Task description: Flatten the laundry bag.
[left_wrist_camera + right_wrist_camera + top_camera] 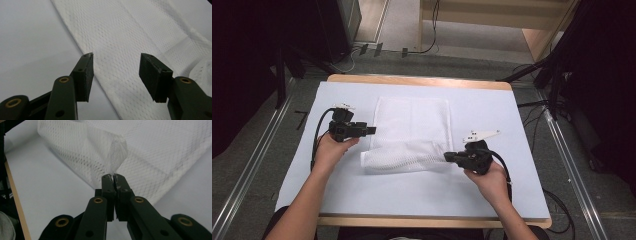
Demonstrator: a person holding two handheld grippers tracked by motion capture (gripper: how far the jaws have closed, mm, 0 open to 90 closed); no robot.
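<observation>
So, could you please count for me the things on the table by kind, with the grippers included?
White mesh cloth: 1, its near right corner pinched by the right gripper
Black grippers: 2, the left gripper open at the cloth's left edge, the right gripper shut
White table cover: 1
Total: 4

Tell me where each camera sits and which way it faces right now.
High view: above the person's side, facing forward and down on the light-topped wooden table; both forearms enter from below, left gripper, right gripper.
Left gripper view: on the left gripper, facing the white mesh fabric garment; jaws apart.
Right gripper view: on the right gripper, jaws pinched on a raised fold.
Shared: all views show the garment.
</observation>
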